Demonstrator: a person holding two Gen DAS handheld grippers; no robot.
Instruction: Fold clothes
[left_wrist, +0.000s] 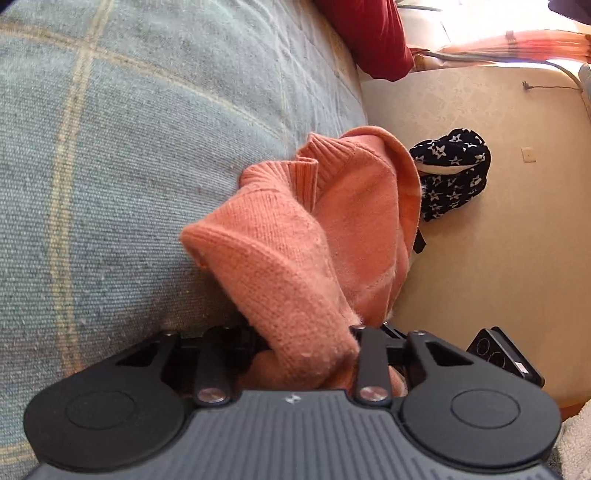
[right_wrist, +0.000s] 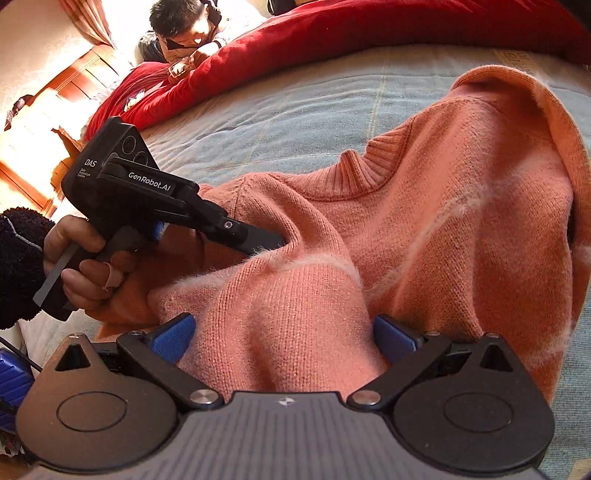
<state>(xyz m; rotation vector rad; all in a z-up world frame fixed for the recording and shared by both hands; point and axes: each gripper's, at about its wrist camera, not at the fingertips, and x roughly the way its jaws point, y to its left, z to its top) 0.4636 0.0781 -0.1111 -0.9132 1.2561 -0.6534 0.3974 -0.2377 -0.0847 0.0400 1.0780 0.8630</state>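
I'm pinching a thick fold of the orange knit sweater (right_wrist: 424, 229) between my right gripper (right_wrist: 284, 339) fingers, the garment lying bunched on the blue checked bedspread (left_wrist: 110, 147). My left gripper (right_wrist: 273, 240) fingers are closing on the sweater's shoulder fold, beside the ribbed collar (right_wrist: 369, 173).
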